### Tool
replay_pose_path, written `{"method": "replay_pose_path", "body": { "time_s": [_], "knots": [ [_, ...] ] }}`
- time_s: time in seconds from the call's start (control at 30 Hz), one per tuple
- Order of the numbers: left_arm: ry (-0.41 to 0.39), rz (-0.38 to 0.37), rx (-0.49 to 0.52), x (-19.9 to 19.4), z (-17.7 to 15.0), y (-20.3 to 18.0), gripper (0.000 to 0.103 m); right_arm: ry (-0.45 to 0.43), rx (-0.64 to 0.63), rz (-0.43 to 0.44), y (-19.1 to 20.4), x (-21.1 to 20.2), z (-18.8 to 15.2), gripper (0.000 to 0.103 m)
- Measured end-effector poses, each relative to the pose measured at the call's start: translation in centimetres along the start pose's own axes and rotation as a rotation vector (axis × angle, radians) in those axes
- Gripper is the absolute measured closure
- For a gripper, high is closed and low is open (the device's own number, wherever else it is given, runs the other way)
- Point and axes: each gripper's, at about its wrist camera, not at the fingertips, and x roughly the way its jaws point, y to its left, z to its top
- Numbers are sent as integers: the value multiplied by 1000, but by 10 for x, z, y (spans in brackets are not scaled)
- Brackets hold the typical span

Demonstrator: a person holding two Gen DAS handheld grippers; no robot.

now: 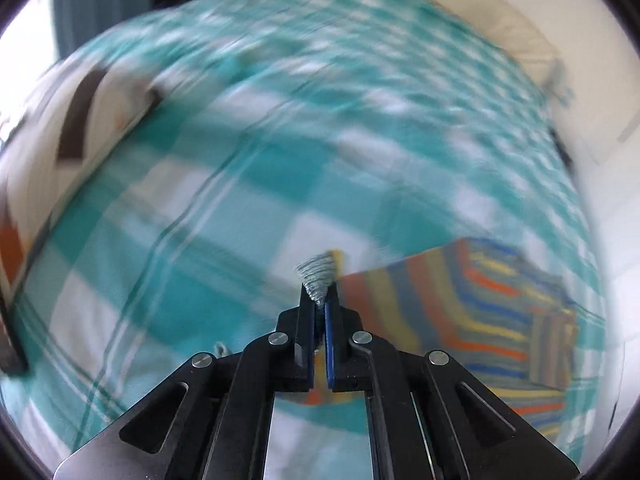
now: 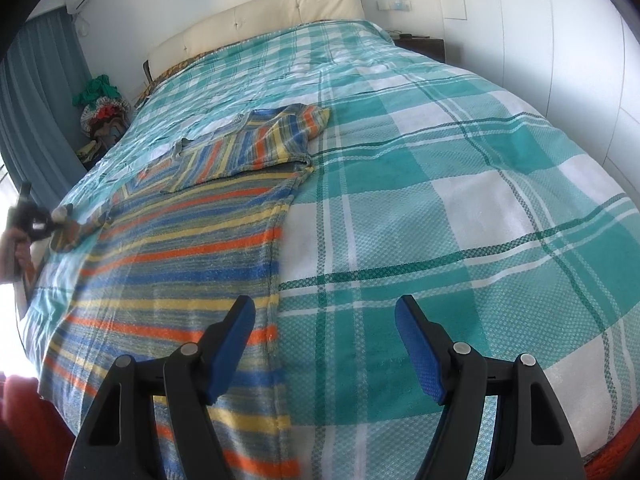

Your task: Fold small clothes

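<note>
Striped sweater (image 2: 180, 240) lies flat on bed (image 2: 440, 200), long axis running away from right gripper (image 2: 324, 344), which hovers wide open w/ nothing held, at hem's right edge. Left gripper (image 1: 319, 304) is clamped on sleeve cuff (image 1: 320, 276), far left.

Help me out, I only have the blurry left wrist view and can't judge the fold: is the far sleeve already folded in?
Observer: Yes, the striped shirt's far sleeve lies folded across its chest.
Operator: And what is my left gripper clamping?
Observer: The left gripper is shut on the near sleeve at the bed's left edge.
Operator: Is the right gripper holding anything?
Observer: No, the right gripper is open over the plaid bedspread, with one finger above the shirt's hem edge.
</note>
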Motion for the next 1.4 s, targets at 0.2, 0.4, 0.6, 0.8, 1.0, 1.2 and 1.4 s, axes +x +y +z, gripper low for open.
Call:
{"method": "replay_pose_path", "body": {
  "time_s": [0.2,0.4,0.6,0.8,1.0,1.2,1.4],
  "knots": [
    [-68,-225,275,-28,2,-183,101,3,27,32,-3,2,4,31],
    [138,-391,385,35,-48,-284,38,-3,33,36,-6,-2,4,31],
    [61,-308,135,47,-17,-204,39,-14,67,59,-16,-9,6,31],
    [95,-16,200,86,-63,-137,36,6,64,80,-16,-1,9,31],
    [75,62,244,86,-112,-96,28,12,3,54,-7,-2,7,31],
    [-1,29,308,54,-119,-104,16,8,-21,26,-2,2,9,31],
    [52,178,232,75,-134,-74,16,0,-29,10,0,-1,9,31]
  ]
}}
